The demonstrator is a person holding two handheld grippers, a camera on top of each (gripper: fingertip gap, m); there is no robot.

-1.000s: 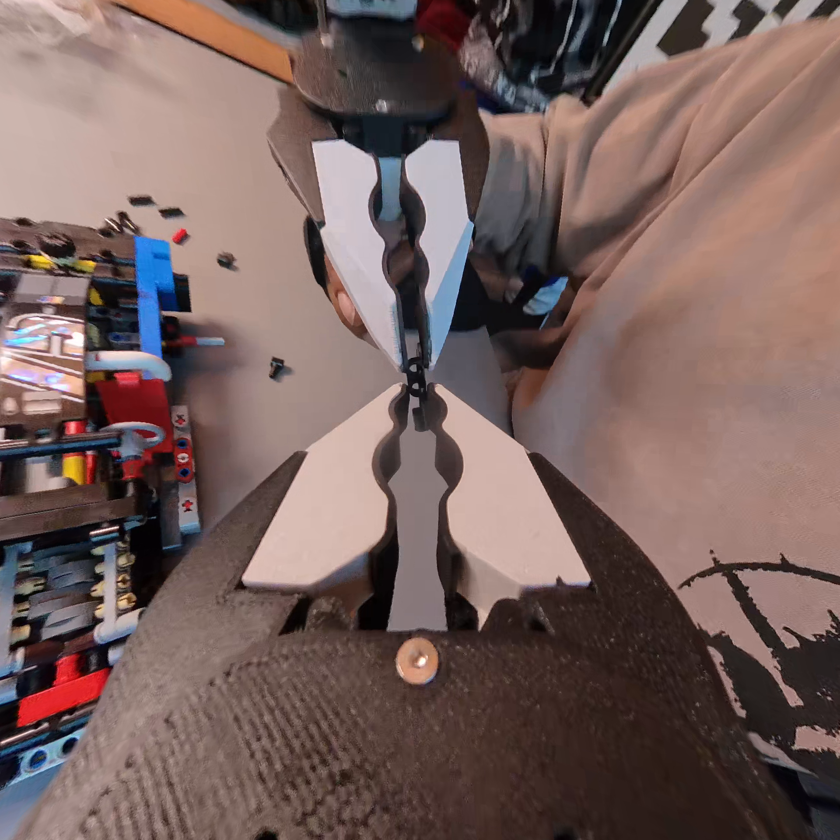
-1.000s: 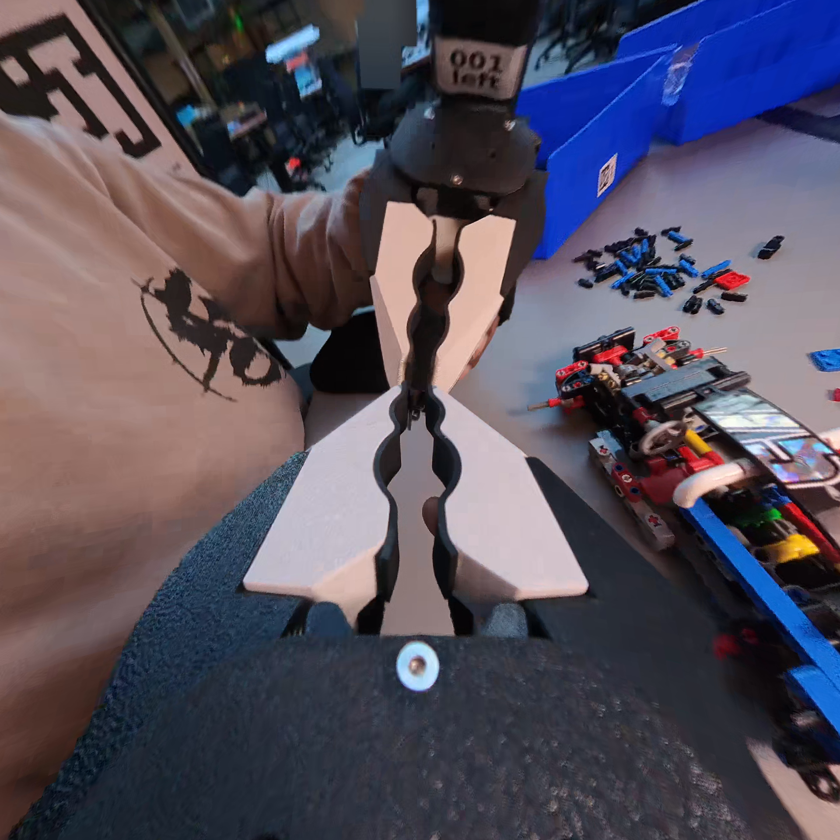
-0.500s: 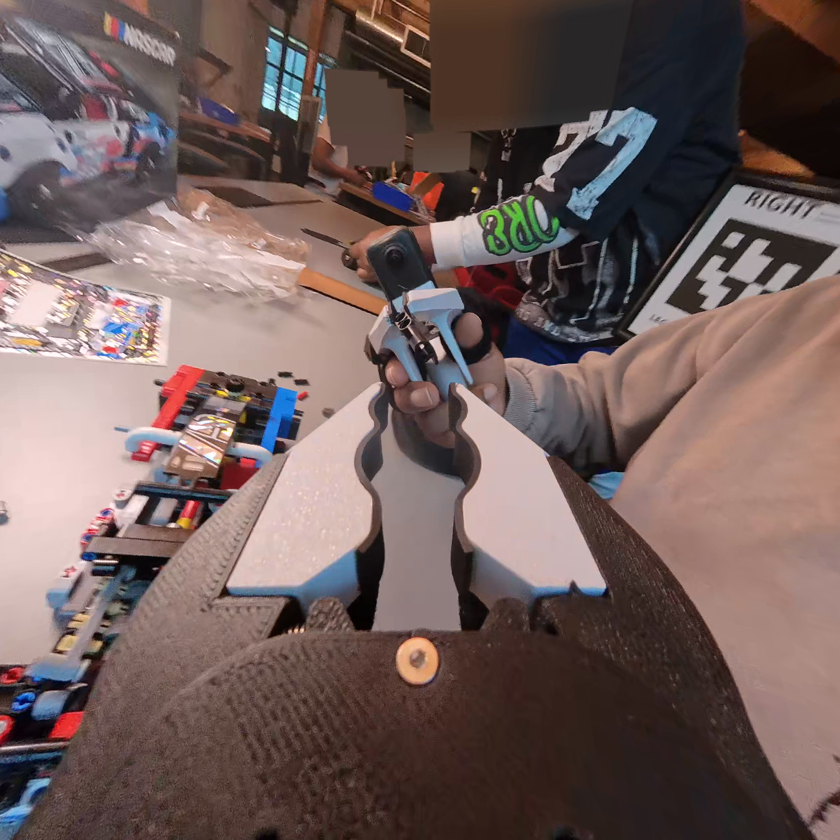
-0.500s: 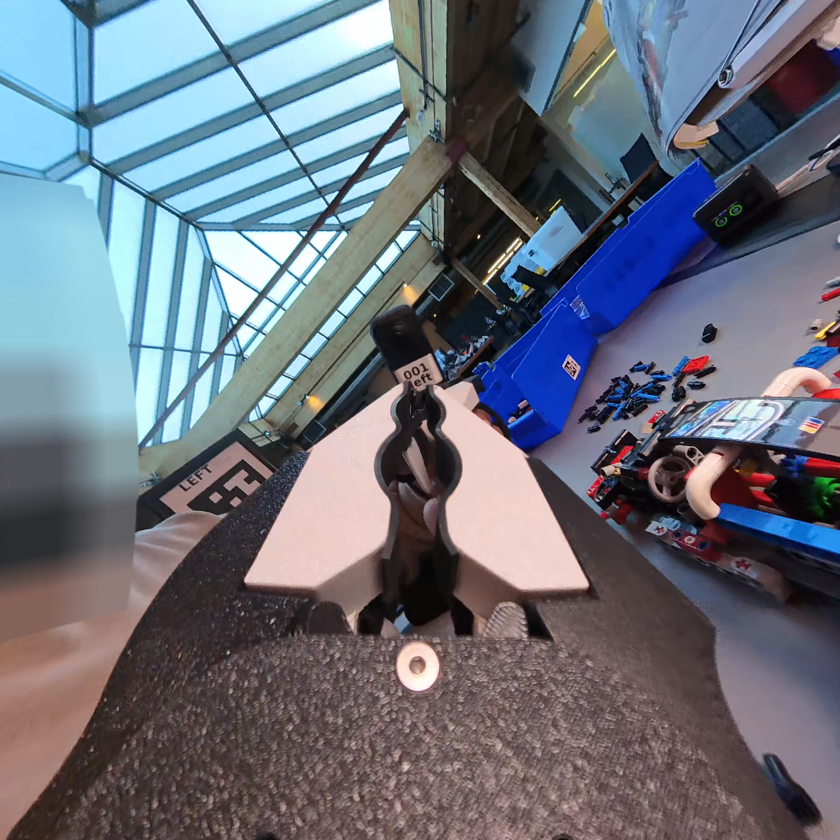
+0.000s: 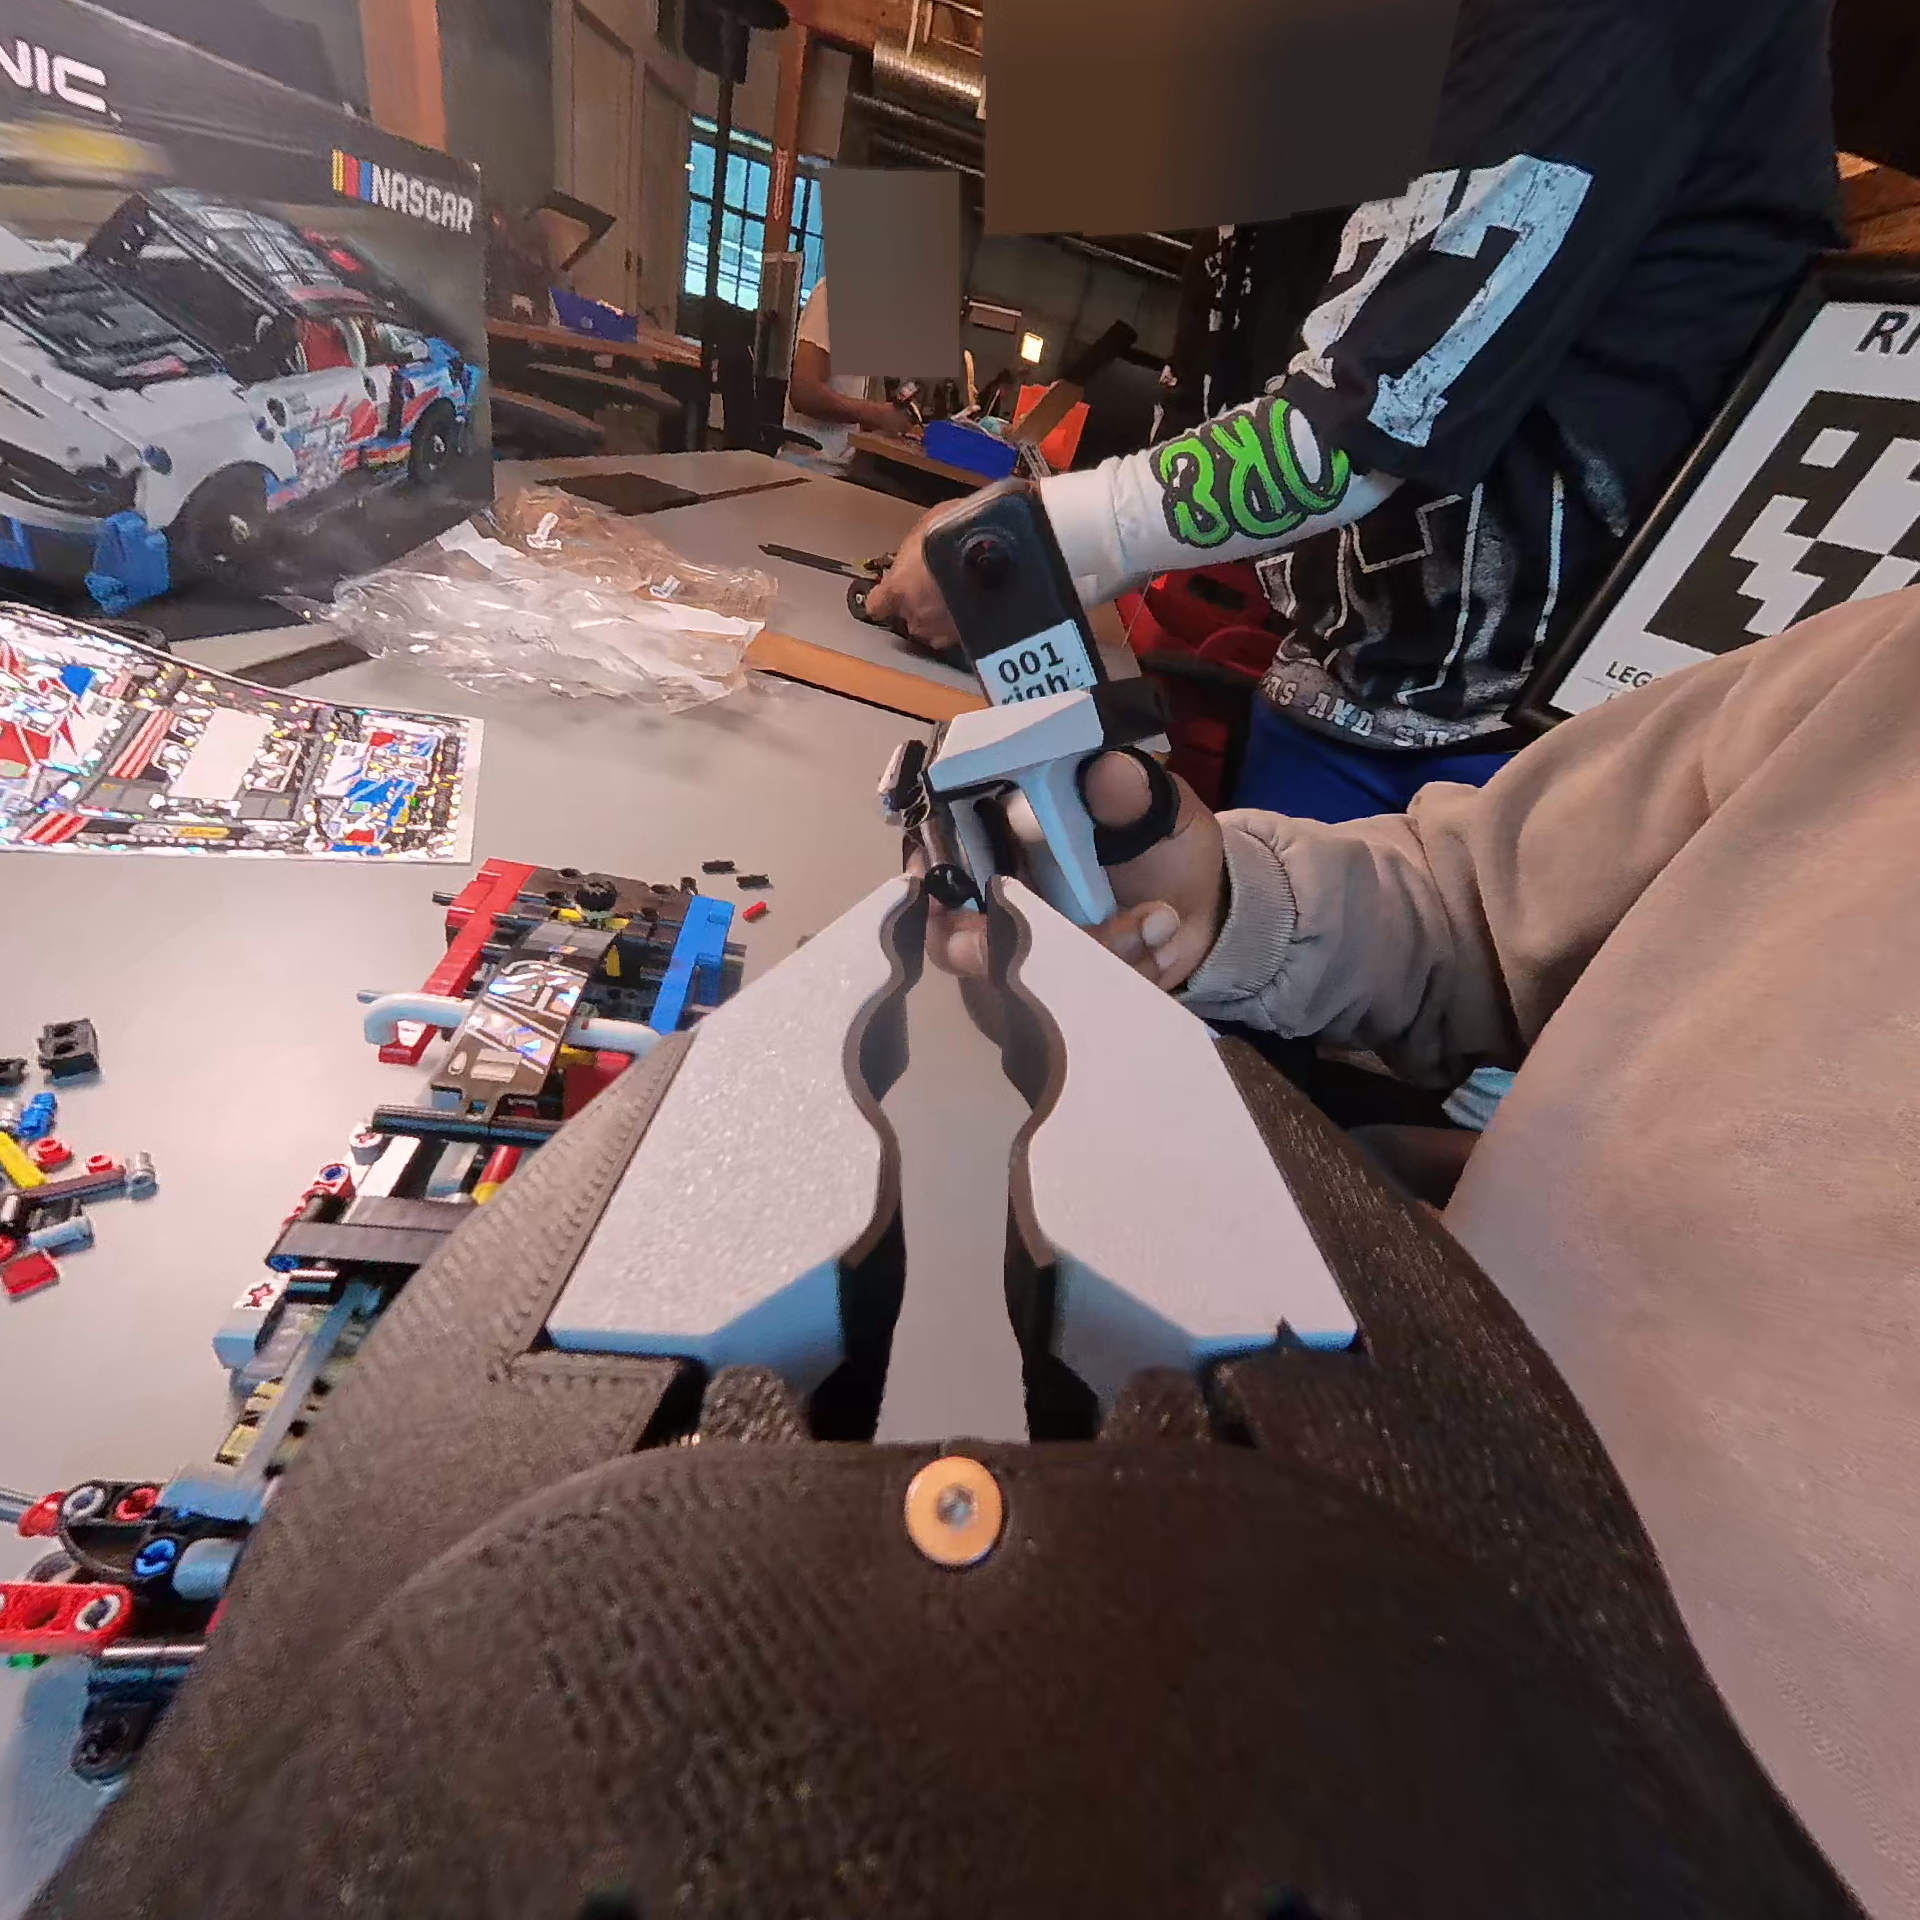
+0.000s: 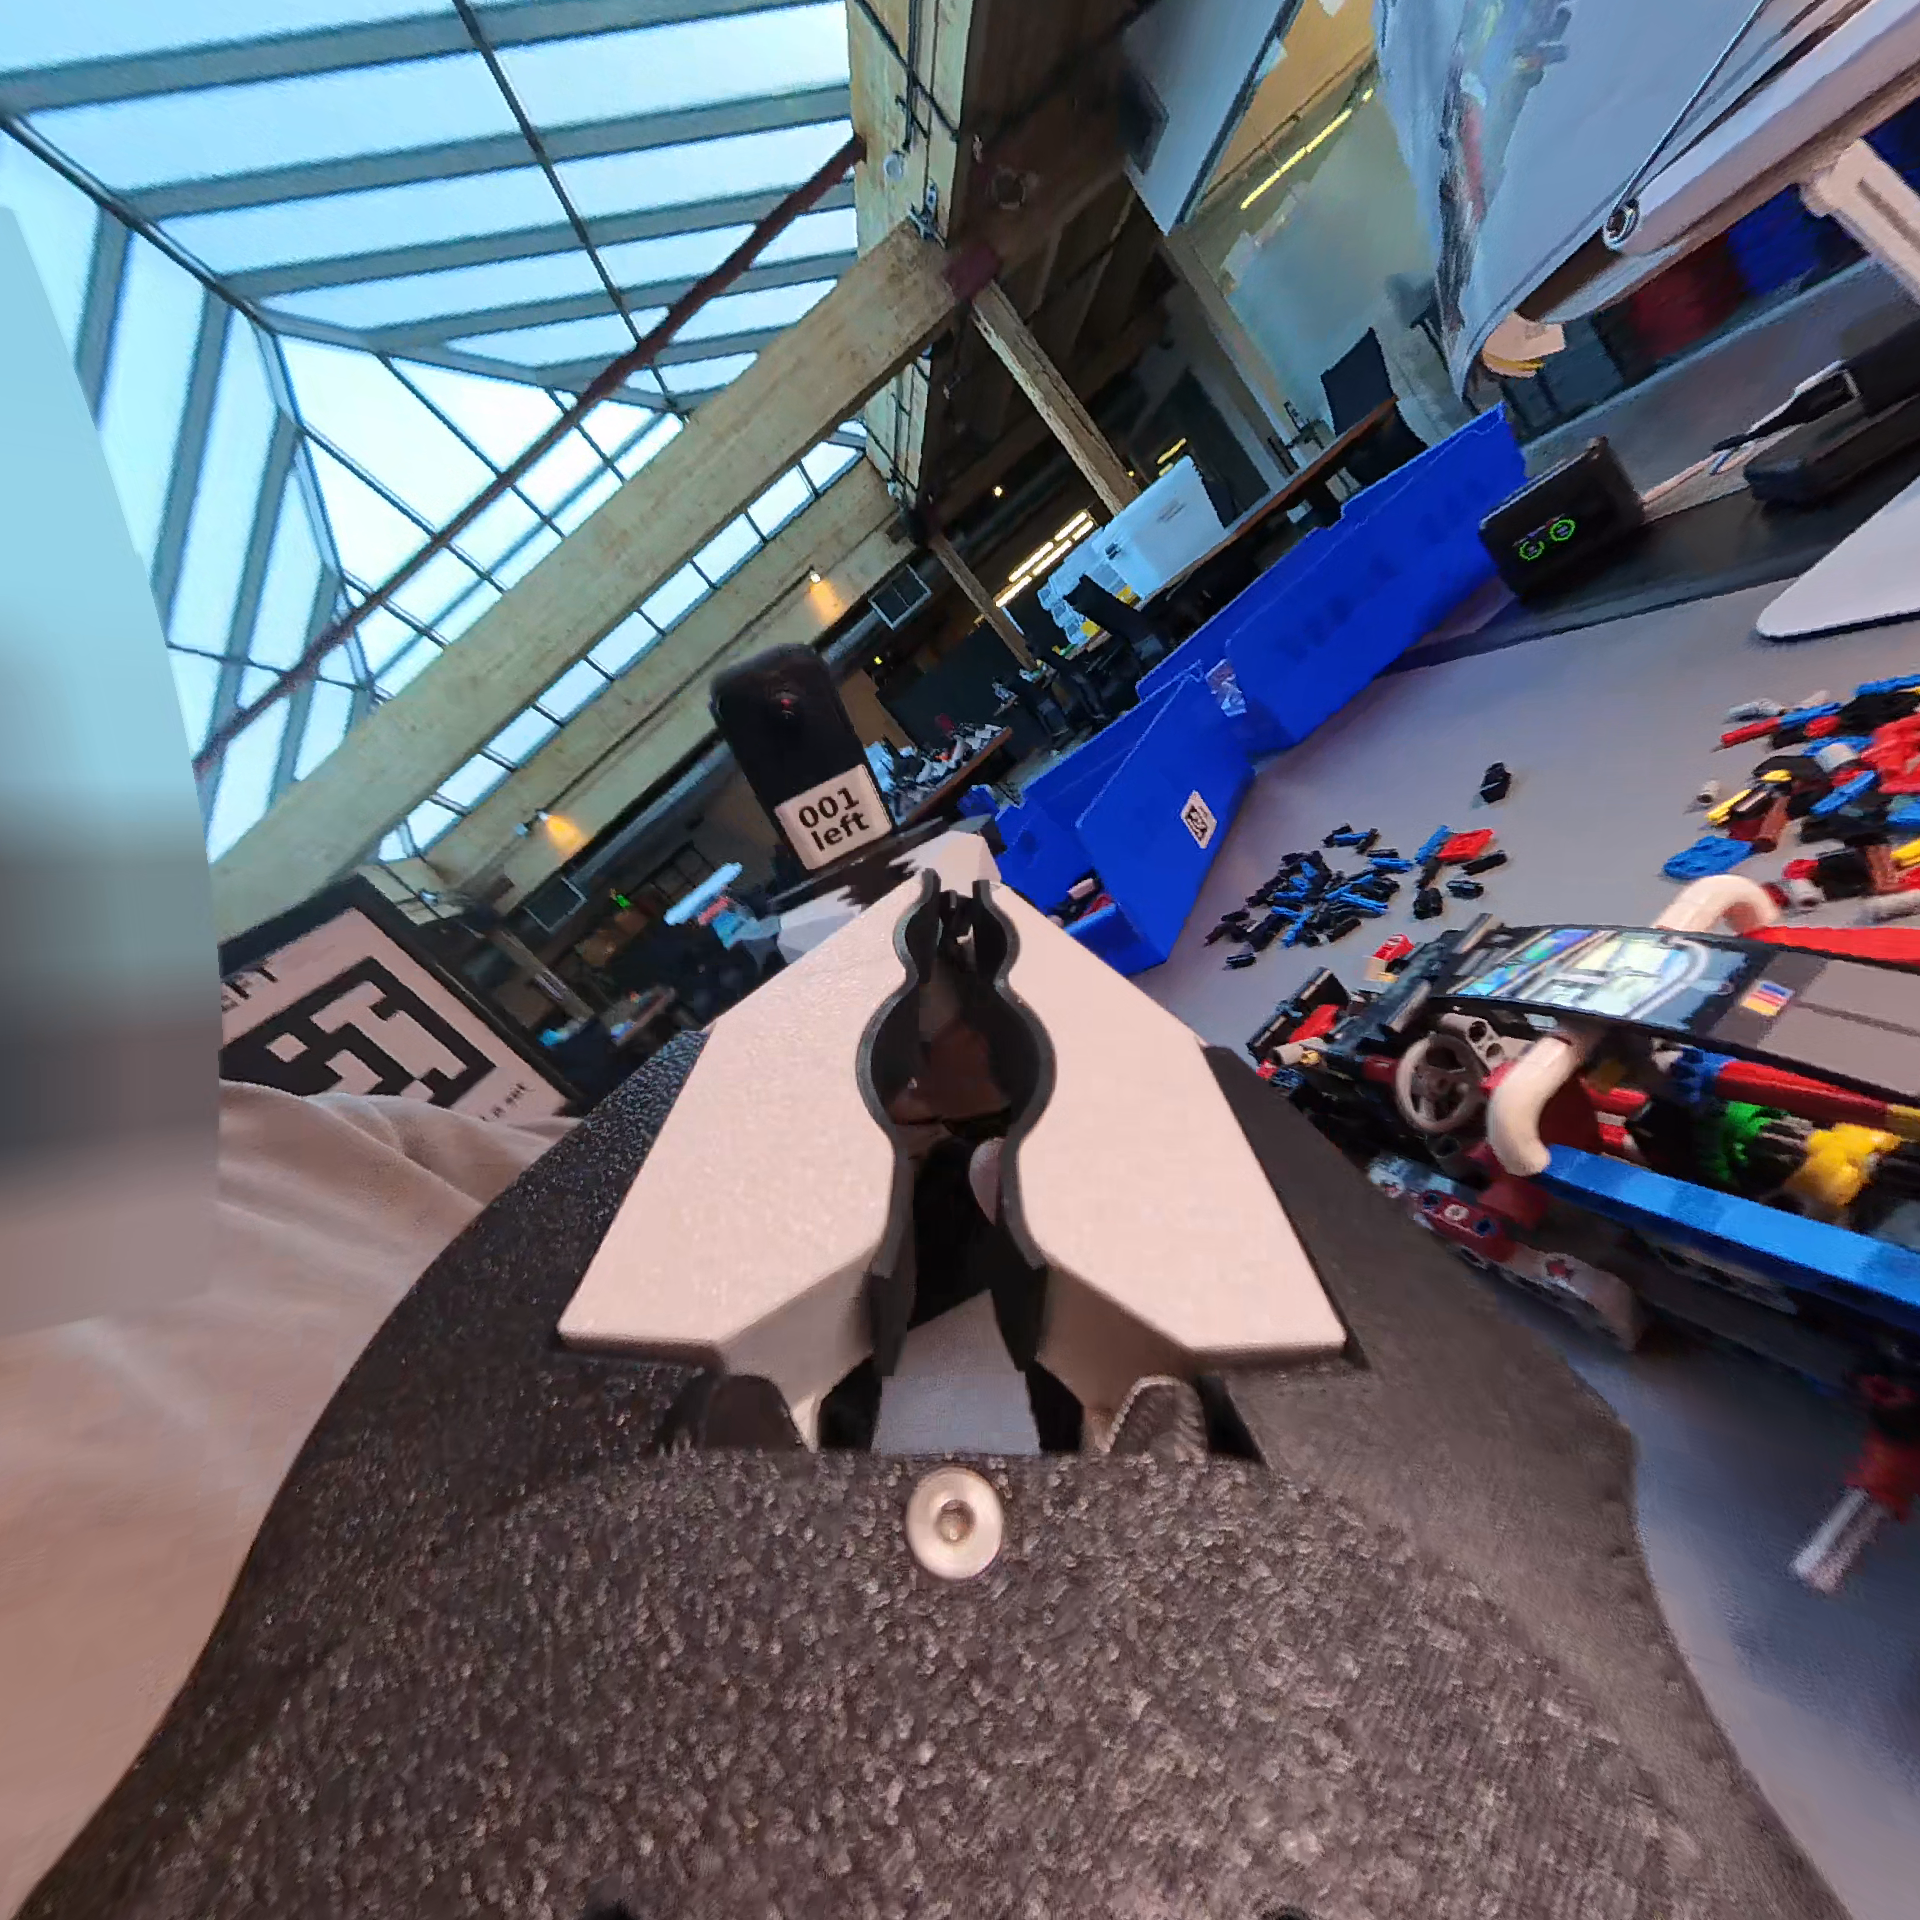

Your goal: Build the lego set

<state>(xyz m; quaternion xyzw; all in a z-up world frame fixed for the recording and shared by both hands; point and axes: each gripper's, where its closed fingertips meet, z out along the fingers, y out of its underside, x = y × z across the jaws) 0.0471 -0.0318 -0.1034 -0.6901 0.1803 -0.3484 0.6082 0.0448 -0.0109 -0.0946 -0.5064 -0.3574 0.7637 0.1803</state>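
A small black lego piece (image 5: 943, 883) sits between the tips of both grippers, held in the air over the table's near edge. My left gripper (image 5: 954, 896) is closed narrowly on its lower end. My right gripper (image 5: 914, 821) comes in from above at the back and is shut on the same piece (image 6: 951, 925). In the right wrist view my right gripper (image 6: 953, 902) is narrow, with the left gripper's camera housing (image 6: 795, 727) just beyond. The partly built lego car (image 5: 551, 997) lies on the grey table (image 5: 208, 987) to the left, and shows in the right wrist view (image 6: 1621, 1049).
Loose lego pieces lie left of the car (image 5: 52, 1174) and in heaps in the right wrist view (image 6: 1340, 894) (image 6: 1849, 790). A sticker sheet (image 5: 239, 769), plastic bags (image 5: 551, 613) and the set's box (image 5: 239, 343) are at the back. Another person (image 5: 1455, 416) works behind. Blue bins (image 6: 1299, 686) line the far side. Left and right tips are no more than a few centimetres apart.
A second ago both grippers held the piece tip to tip. Half a second ago the left had opened and drawn back. Now it has narrowed and its tips are at the piece again.
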